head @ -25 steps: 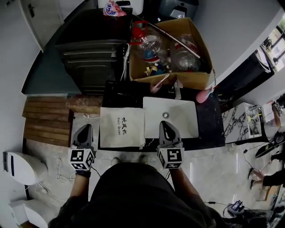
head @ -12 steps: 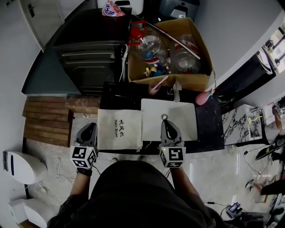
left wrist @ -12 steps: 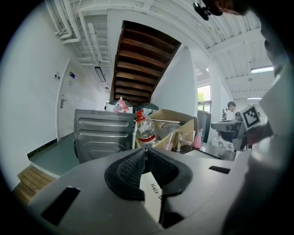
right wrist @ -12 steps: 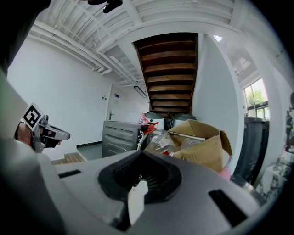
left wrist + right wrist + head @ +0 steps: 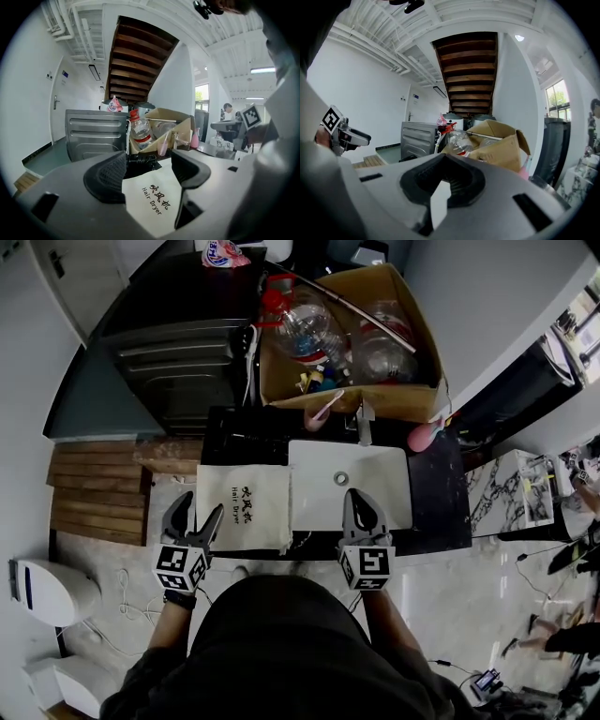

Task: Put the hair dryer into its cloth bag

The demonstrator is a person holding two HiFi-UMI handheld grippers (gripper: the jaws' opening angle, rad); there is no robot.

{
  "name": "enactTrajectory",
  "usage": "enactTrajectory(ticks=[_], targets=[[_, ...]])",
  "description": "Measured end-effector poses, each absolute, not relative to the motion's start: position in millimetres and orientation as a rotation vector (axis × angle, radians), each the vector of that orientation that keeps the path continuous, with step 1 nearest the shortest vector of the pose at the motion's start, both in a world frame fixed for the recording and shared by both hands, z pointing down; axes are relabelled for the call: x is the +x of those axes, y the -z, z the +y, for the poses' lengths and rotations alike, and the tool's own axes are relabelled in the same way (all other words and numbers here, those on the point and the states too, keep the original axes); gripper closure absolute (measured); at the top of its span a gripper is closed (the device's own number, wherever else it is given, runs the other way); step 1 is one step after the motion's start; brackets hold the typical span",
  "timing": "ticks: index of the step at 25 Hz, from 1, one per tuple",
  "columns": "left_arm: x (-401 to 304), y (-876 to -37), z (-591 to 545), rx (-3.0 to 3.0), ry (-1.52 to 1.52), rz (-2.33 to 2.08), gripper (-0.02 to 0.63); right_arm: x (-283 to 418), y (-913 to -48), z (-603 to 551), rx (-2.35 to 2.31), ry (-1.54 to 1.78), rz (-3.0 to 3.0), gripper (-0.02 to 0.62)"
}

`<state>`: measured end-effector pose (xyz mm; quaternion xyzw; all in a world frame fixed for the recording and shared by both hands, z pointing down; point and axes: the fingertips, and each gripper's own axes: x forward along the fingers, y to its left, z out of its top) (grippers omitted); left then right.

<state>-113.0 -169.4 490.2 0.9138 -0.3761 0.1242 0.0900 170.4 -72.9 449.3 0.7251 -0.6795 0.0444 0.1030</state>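
Two tongs hover at the near edge of the black tabletop (image 5: 433, 514). Your left tongs (image 5: 197, 508) (image 5: 147, 168) have just been opening and now stand released, spread wide at the near left corner of the cream cloth bag (image 5: 246, 509) (image 5: 154, 206) printed "Hair Dryer". The bag's edge shows in the gap, but the pads do not press on it. The bag lies flat on the tabletop, just left of a white rectangular slab (image 5: 380, 493) with a small ring set in it. Your right tongs (image 5: 357, 496) (image 5: 444, 180) are clenched with nothing between them, poised over the slab's near edge. Just beyond the bag's far edge lies a black coiled cord (image 5: 140, 161). Farther back, at the tabletop's far side, stands an open cardboard box (image 5: 412, 399) holding clear plastic bottles (image 5: 305, 329).
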Motion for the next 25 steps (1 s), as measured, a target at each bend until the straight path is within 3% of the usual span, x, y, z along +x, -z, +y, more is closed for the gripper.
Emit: enactTrajectory(ticks=[10, 25], targets=[[-67, -522, -152, 2.699, -0.529, -0.959, 0.321, 196, -450, -56, 2.177, -0.142, -1.973, 0.594], [33, -618, -106, 2.625, -0.867, -0.670, 0.325, 291, -471, 23, 2.300, -0.246, -1.742, 0.594]])
